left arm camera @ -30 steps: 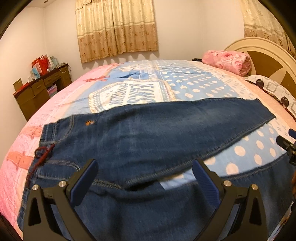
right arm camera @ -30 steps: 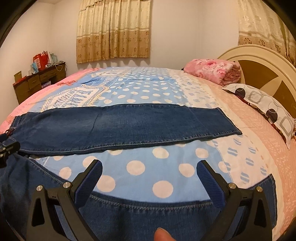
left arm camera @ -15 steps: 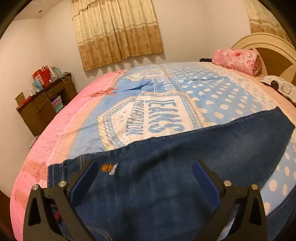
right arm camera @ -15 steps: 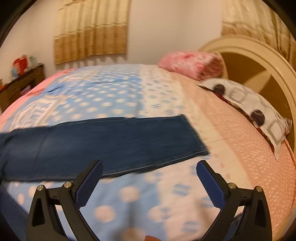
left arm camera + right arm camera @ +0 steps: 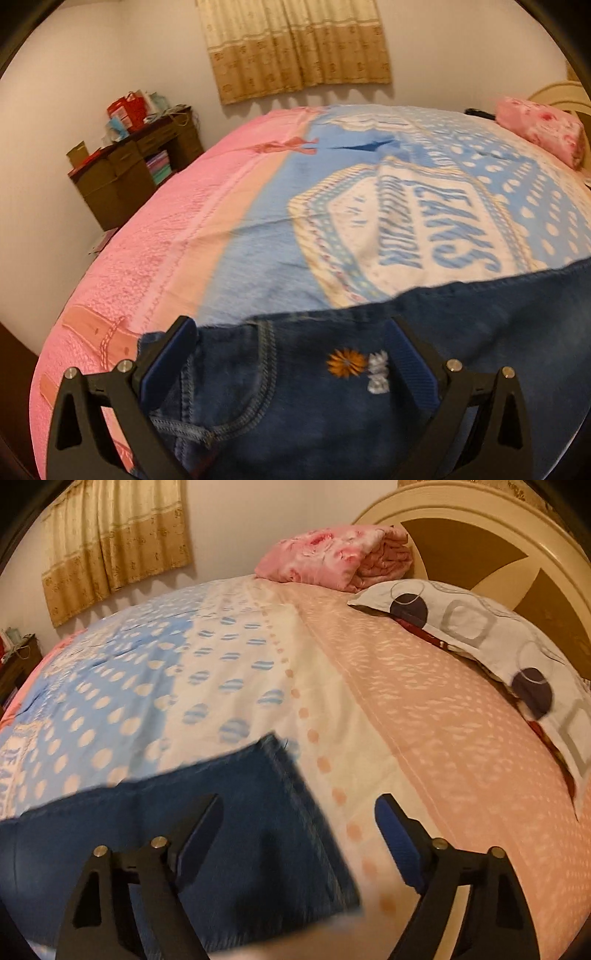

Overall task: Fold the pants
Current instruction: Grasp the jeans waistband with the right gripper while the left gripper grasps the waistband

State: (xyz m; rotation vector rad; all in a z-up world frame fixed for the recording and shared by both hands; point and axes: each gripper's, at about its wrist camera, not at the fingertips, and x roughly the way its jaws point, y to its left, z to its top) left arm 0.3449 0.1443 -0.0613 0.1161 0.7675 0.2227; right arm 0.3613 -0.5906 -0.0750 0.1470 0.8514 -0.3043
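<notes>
Here the dark blue jeans (image 5: 461, 332) lie flat on the bed (image 5: 258, 236), filling the lower part of both views. In the left wrist view the left hand-held gripper (image 5: 291, 365) hangs over the waistband end at bottom centre, its blue pads spread wide on either side of an embroidered orange flower (image 5: 346, 363) and clasping nothing. In the right wrist view the right hand-held gripper (image 5: 295, 834) is above the leg hem (image 5: 295, 771) at lower centre; its jaws have just been closing a little yet stand apart, with denim under the left pad and bare bedspread under the right. A folded pink blanket (image 5: 332, 557) and a patterned pillow (image 5: 480, 627) sit at upper right by the headboard (image 5: 480, 535).
</notes>
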